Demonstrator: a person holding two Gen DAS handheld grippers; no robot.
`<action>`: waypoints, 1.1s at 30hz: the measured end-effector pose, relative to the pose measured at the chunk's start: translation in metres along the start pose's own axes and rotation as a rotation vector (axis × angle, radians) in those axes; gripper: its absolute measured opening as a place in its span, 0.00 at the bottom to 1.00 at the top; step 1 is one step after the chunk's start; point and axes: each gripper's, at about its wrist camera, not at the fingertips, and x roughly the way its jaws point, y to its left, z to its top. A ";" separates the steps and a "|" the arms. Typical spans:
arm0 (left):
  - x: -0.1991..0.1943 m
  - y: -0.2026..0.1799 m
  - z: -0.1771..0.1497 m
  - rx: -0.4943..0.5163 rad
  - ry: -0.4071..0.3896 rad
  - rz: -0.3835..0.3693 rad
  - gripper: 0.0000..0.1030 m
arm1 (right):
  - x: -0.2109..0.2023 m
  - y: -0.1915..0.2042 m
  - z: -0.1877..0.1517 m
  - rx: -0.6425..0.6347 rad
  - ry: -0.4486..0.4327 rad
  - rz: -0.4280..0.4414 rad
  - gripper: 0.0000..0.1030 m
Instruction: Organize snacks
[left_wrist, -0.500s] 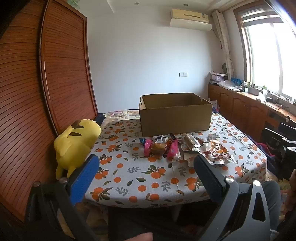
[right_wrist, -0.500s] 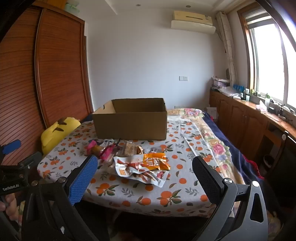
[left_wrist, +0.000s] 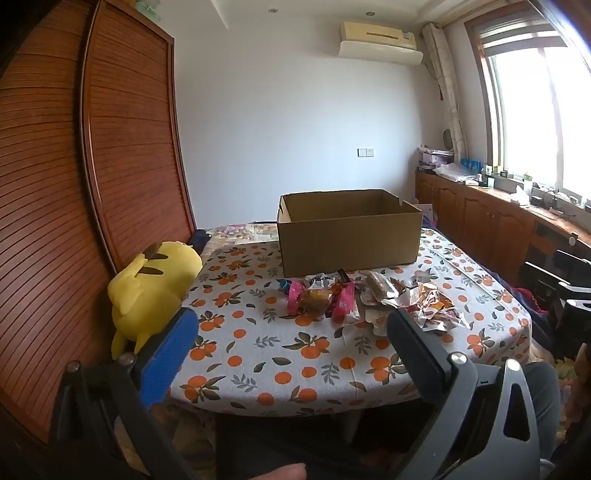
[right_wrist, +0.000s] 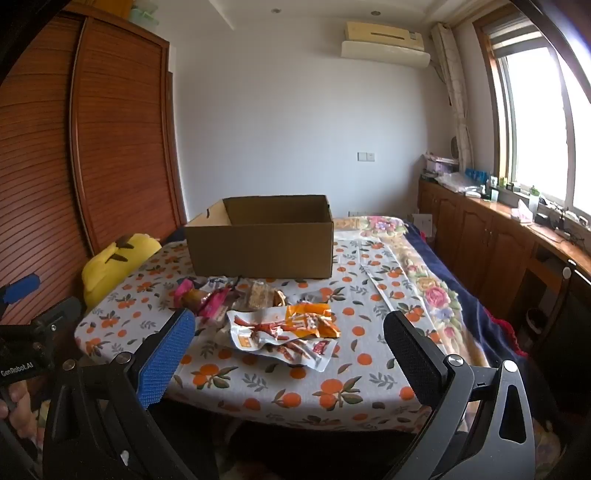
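With both the left gripper (left_wrist: 291, 332) and right gripper (right_wrist: 288, 332) spread wide and empty, approach the snack packets (right_wrist: 280, 325) at mid-frame low, lifting one toward the cardboard box (right_wrist: 258, 240) behind.

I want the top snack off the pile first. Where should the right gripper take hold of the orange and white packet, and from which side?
Take the orange and white packet by its near right corner, coming low from the near table edge. It lies flat on top of the heap, its crinkled edge lifted slightly off the tablecloth, so one finger could probably slide under. The right gripper is open and empty.
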 end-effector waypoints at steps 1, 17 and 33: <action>-0.001 -0.001 0.001 0.001 0.000 0.001 0.99 | 0.000 -0.001 0.000 0.002 -0.002 -0.001 1.00; -0.004 0.001 0.005 0.001 -0.006 0.000 0.99 | -0.001 -0.001 0.000 0.003 -0.002 0.000 1.00; -0.005 0.001 0.005 0.002 -0.011 0.002 0.99 | -0.001 0.000 0.001 0.003 -0.003 0.000 1.00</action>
